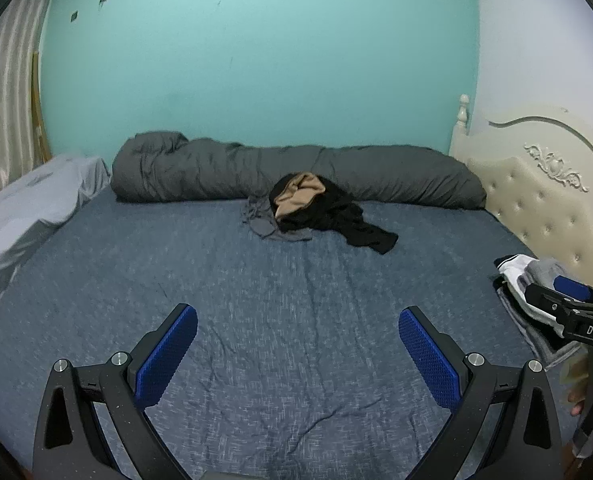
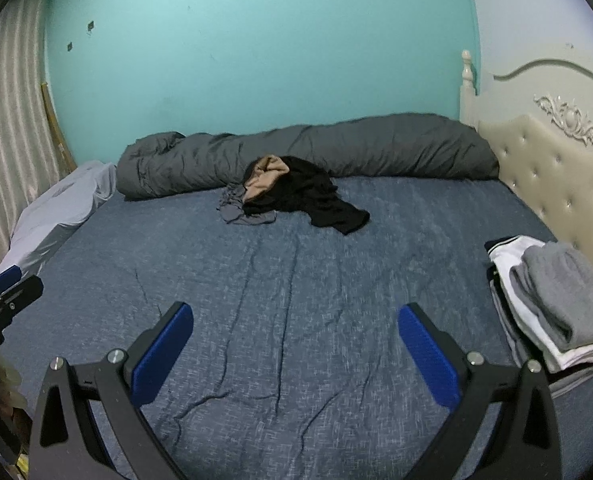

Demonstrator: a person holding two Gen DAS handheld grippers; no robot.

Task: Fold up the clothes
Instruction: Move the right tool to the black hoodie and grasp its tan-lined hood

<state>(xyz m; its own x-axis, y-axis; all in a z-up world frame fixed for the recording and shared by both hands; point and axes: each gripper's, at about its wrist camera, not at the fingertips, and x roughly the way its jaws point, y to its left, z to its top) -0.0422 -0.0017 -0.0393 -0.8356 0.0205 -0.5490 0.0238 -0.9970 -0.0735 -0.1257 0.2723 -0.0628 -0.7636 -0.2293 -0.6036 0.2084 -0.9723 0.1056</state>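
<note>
Here, I hold the left gripper (image 1: 297,334) and right gripper (image 2: 295,330) spread wide and empty over the bed (image 2: 296,300), between garments: folded stack (image 2: 552,304) beside the headboard (image 2: 556,172), crumpled pile (image 2: 296,194) far off, calling next for a long reach.

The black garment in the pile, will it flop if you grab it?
Probably floppy: the black garment lies crumpled with a limp end trailing on the bed. It may drag the tan piece tangled with it. It looks light.

Heathered blue bedsheet (image 2: 296,320), black garment (image 2: 316,200), grey rolled duvet (image 2: 376,148)
</note>
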